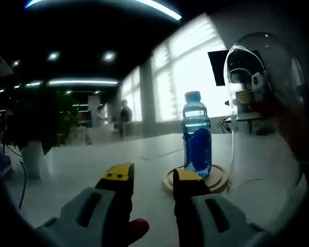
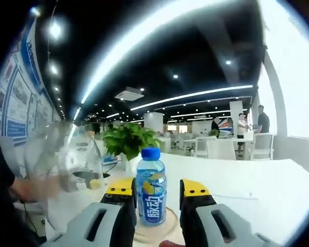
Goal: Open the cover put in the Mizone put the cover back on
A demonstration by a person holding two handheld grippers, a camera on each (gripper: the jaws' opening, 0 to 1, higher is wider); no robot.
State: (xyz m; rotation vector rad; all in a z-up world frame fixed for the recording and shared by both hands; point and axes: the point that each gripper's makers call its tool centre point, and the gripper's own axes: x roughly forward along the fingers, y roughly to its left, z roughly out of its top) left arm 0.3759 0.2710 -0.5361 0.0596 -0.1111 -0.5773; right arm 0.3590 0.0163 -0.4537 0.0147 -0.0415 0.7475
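Note:
A blue Mizone bottle [image 1: 197, 136] with a blue cap stands upright on a round wooden base [image 1: 219, 181] on the white table. A clear glass dome cover [image 1: 262, 108] is off the base, close by on its right; whether it rests on the table I cannot tell. My left gripper [image 1: 152, 176] is open and short of the base, nothing between its jaws. In the right gripper view the bottle [image 2: 151, 191] stands ahead between the jaws of my open right gripper [image 2: 157, 189], on the base [image 2: 167, 226]. The blurred cover [image 2: 67, 154] is at the left, with a hand [image 2: 31, 191] beside it.
A potted plant in a white pot [image 1: 33, 157] stands at the table's left, seen also as green leaves [image 2: 129, 140] behind the bottle. White table surface [image 2: 257, 195] stretches to the right. People and white chairs [image 2: 221, 146] are far back in the office.

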